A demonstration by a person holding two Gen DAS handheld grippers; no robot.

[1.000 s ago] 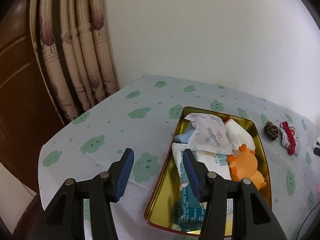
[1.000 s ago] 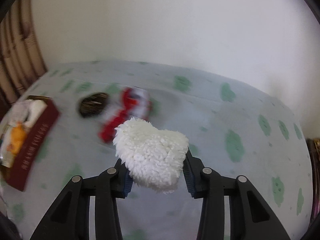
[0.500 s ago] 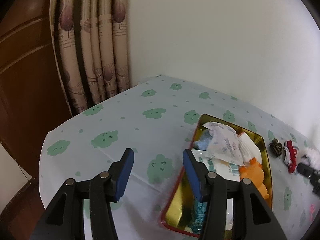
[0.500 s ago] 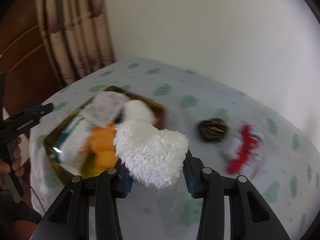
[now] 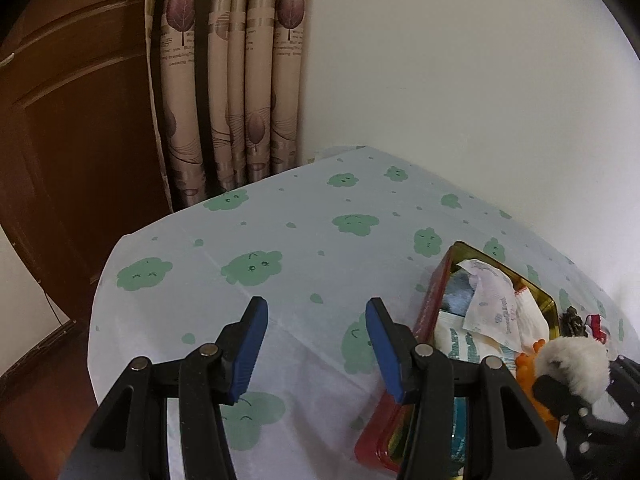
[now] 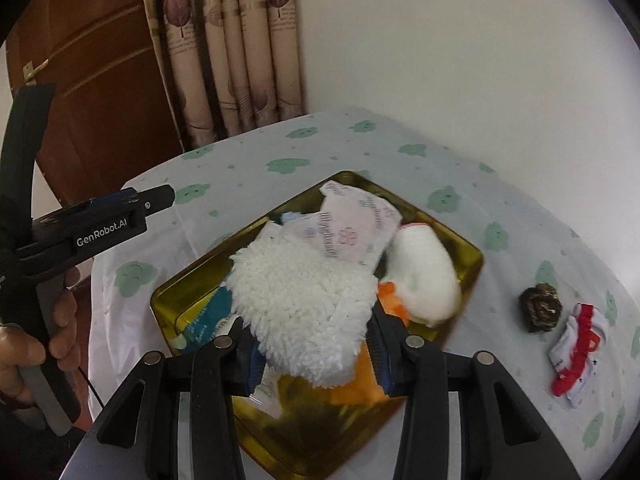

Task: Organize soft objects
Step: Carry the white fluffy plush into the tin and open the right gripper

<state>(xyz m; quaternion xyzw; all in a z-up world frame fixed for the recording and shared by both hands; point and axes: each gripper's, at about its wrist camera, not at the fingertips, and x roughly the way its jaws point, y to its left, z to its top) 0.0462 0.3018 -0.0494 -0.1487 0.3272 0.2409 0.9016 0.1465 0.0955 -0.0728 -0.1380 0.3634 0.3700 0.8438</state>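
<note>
right wrist view, centre of frame: the right gripper (image 6: 316, 354) has its jaws closed on a white fluffy cloth (image 6: 302, 306), pinched at its lower edge so that most of the pile stands up in front of the blue pads. the cloth hangs over the gold tin tray (image 6: 180, 300), which fills the middle of the frame and already holds a white printed packet (image 6: 356, 228), a white sock (image 6: 424, 280), an orange toy (image 6: 390, 300) and a teal-printed pack (image 6: 210, 312). in the left wrist view the same cloth (image 5: 572, 366) shows at the lower right edge, above the tray (image 5: 430, 300). the left gripper (image 5: 316, 346) stands open and empty over the green-patterned tablecloth (image 5: 280, 232), left of the tray; in the right wrist view it appears at the left edge of the frame (image 6: 120, 216), held by a hand (image 6: 32, 340). step in hand, as judged: lowering the cloth into the tray. to do it well, the cloth should likely be brought down over the freer near-left part of the tray, low enough to rest on the contents before the jaws part, so it does not slide over the rim. the pile may cling to the pads, so a clean straight lift after release would help. a dark brown lump (image 6: 540, 308) and a red-and-white sock (image 6: 576, 354) lie on the cloth at right of frame, outside the tray.
</note>
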